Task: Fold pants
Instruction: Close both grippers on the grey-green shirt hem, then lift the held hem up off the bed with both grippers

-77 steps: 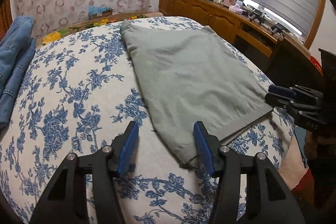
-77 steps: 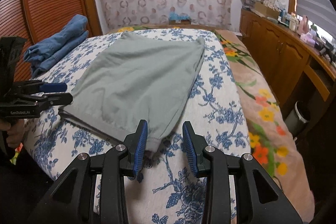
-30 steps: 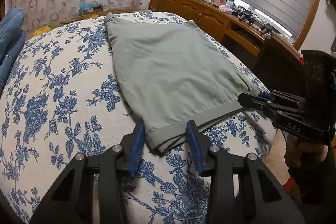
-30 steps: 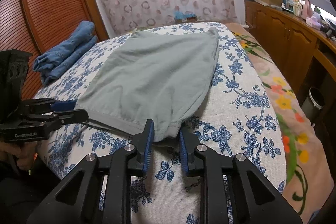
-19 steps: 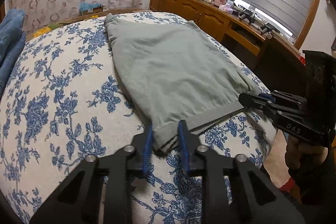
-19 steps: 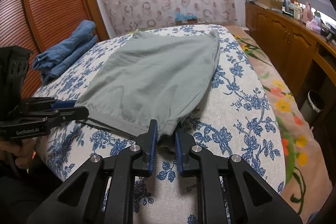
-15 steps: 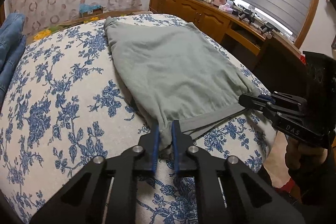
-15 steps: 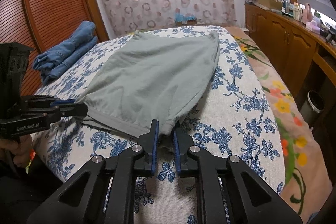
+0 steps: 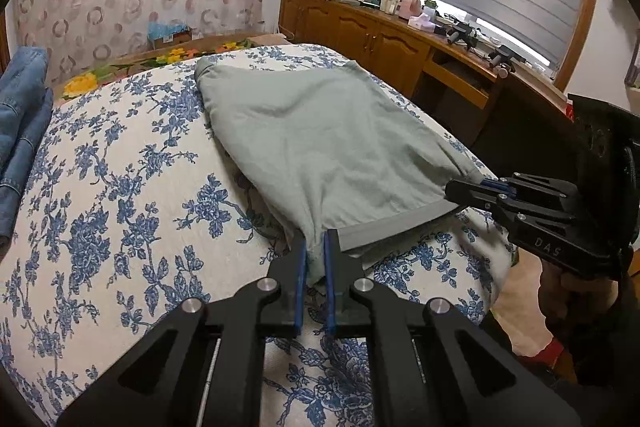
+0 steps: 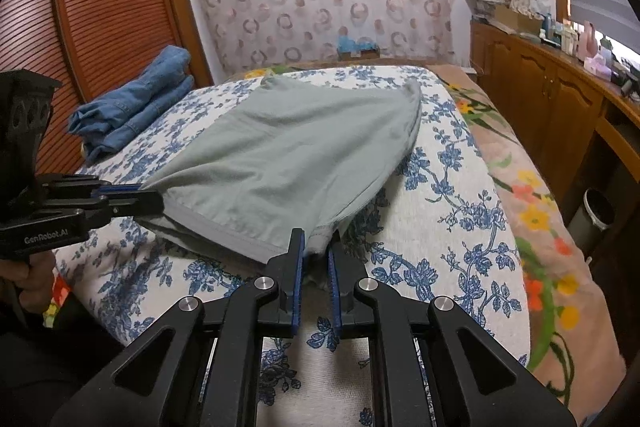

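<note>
1. Pants (image 9: pixel 328 147): soft grey-green knit, hemmed near edge, spread mid-frame on floral bedspread (image 9: pixel 112 211).
2. Left gripper (image 9: pixel 315 259): blue-padded jaws clamped on one hem corner.
3. Right gripper (image 10: pixel 316 259): clamped on the other hem corner.

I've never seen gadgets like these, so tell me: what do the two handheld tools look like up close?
Both are matte black plastic. The left gripper has two angular fingers lined with blue pads, silver rivets at the joints and triangular cut-outs. The right gripper is built the same. Seen from the side, one body reads "GenRobot.AI", the other "DAS" in pale letters. A bare hand holds the handle. No cables show.
</note>
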Demonstrator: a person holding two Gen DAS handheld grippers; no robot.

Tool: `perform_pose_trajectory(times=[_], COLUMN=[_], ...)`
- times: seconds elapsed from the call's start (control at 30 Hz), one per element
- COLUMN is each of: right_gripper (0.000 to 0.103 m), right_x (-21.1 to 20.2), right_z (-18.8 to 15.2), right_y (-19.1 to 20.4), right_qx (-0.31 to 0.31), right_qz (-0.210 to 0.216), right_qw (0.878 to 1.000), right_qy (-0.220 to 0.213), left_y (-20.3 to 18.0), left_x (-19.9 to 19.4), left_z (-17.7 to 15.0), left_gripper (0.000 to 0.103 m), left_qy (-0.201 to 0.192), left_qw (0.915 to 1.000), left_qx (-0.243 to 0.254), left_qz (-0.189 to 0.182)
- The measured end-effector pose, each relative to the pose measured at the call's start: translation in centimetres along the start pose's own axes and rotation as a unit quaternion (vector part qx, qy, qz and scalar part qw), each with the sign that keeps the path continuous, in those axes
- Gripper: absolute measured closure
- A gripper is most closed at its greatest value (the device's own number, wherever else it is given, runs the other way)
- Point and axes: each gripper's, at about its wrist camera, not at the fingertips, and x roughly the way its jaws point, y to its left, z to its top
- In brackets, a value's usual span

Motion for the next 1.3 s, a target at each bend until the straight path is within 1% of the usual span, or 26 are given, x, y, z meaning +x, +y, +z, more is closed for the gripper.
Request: perform_pose_trajectory(times=[0.1,0.2,0.43,0.6,0.8,0.9,1.03,1.13,1.27,1.3], right_gripper=[0.096,0.096,0.097,0.097,0.097,0.097,0.097,0.097,0.097,0.097], right_x=[-0.3,-1.3,-4.4,-6.5,-9.4,-10.4,-9.9,-8.1,-5.1,-4.5], right_z=[0.1,0.6,3.1,5.8,10.3,12.9,16.1,18.7,22.5,23.4], right_y=[0.1,0.4,1.5,3.0,4.9,5.9,7.0,7.6,8.5,8.7], right_qx=[-0.004,-0.009,-0.028,-0.055,-0.091,-0.103,-0.119,-0.124,-0.125,-0.125], right_qz=[0.002,0.004,0.011,0.015,0.019,0.025,0.031,0.034,0.033,0.036], right_qw=[1.000,1.000,0.998,0.994,0.986,0.981,0.978,0.978,0.979,0.979], right_qy=[-0.004,-0.018,-0.060,-0.092,-0.139,-0.160,-0.169,-0.163,-0.158,-0.159], left_y=[-0.1,-0.2,-0.4,-0.2,0.2,0.7,2.3,4.2,7.3,8.0], left_x=[-0.4,-1.2,-4.6,-7.4,-11.7,-13.6,-14.7,-14.3,-13.4,-13.4], left_z=[0.2,0.6,2.1,4.1,7.5,9.1,11.3,13.3,16.3,17.1], left_gripper=[0.100,0.100,0.101,0.101,0.101,0.101,0.101,0.101,0.101,0.101], left_qy=[-0.005,-0.016,-0.059,-0.094,-0.145,-0.168,-0.185,-0.191,-0.198,-0.203], left_qw=[1.0000,0.9999,0.9982,0.9956,0.9894,0.9853,0.9817,0.9791,0.9745,0.9724], left_qx=[0.002,0.004,0.005,0.006,0.012,0.015,0.011,0.003,-0.019,-0.021], left_qz=[0.001,-0.001,-0.005,-0.006,0.009,0.023,0.043,0.070,0.104,0.114])
